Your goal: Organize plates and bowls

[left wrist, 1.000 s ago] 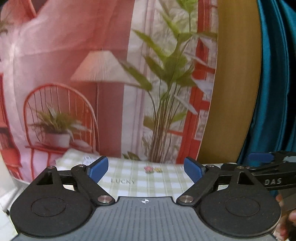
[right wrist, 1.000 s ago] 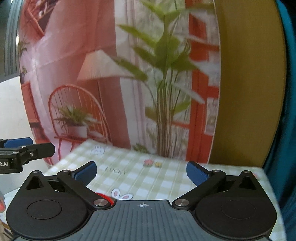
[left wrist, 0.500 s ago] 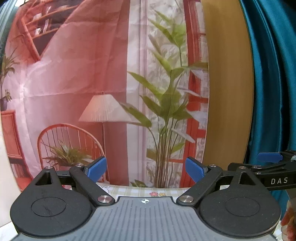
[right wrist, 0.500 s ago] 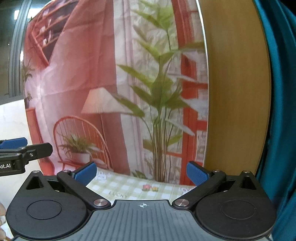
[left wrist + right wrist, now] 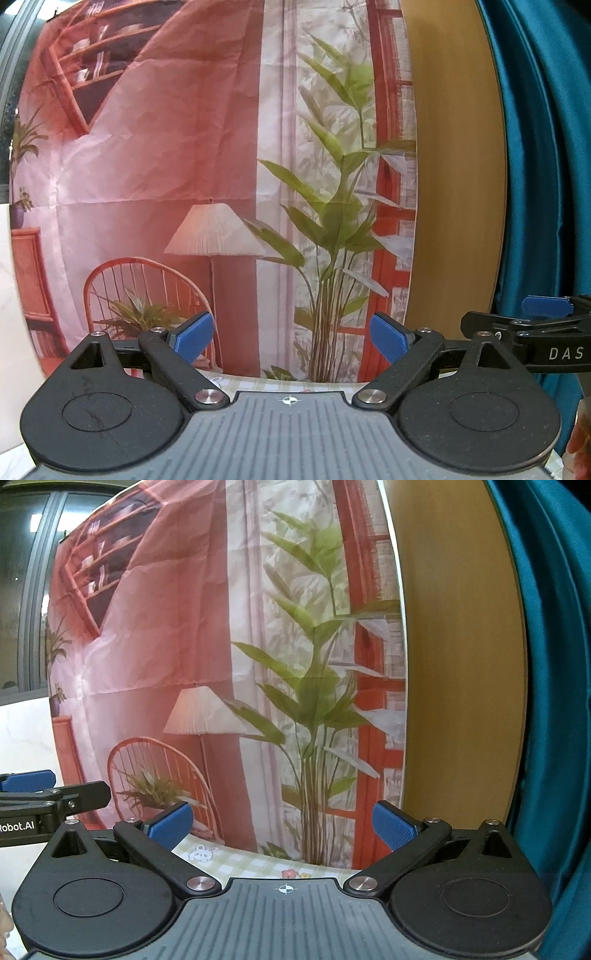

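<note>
Plates and bowls are nowhere in either wrist view; both cameras face the printed backdrop [image 5: 229, 155], with only a strip of checked tablecloth [image 5: 258, 864] on the table showing. Our left gripper [image 5: 291, 338] and right gripper [image 5: 282, 823] hover spread wide, holding nothing. We should probably tilt both down and find the dishes before reaching.

No plates or bowls can be made out in either wrist view. Each frame is filled by a printed backdrop, with only a thin strip of the green-checked table [image 5: 255, 864] at the lower centre, and no dish is visible on that strip.
</note>
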Action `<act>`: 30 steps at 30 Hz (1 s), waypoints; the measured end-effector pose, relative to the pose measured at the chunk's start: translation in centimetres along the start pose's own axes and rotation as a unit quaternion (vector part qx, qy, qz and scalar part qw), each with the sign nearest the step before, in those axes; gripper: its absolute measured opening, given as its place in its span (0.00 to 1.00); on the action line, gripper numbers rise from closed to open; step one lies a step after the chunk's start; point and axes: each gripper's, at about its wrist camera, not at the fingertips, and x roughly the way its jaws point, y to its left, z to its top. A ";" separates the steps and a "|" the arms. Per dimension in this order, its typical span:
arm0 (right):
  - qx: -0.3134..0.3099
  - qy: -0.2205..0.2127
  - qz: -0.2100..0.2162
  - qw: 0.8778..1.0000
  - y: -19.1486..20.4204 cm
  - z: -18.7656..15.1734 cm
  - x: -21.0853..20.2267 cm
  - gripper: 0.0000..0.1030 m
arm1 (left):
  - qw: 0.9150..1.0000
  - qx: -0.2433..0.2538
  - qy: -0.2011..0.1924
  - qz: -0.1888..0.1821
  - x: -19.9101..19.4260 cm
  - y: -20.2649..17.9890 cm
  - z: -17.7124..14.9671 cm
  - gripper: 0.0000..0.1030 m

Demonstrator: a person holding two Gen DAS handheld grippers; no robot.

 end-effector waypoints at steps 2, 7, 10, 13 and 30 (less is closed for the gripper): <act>0.000 0.000 0.001 1.000 0.0 0.0 -0.1 1.00 | 1.000 0.001 -0.003 0.001 -0.2 0.0 0.0 0.91; 0.002 -0.001 0.001 1.000 -0.1 0.0 -0.2 1.00 | 1.000 0.000 -0.004 -0.001 -0.6 -0.1 0.1 0.91; 0.004 0.000 0.001 1.000 -0.1 0.0 -0.2 1.00 | 1.000 -0.001 -0.002 -0.003 -0.7 -0.2 0.1 0.91; 0.007 0.001 0.001 1.000 -0.2 -0.1 -0.4 1.00 | 1.000 0.002 -0.001 -0.003 -0.5 -0.3 0.1 0.91; 0.019 0.005 -0.004 1.000 -0.9 -0.4 -0.5 1.00 | 1.000 -0.001 0.007 0.001 -0.4 -0.1 0.1 0.91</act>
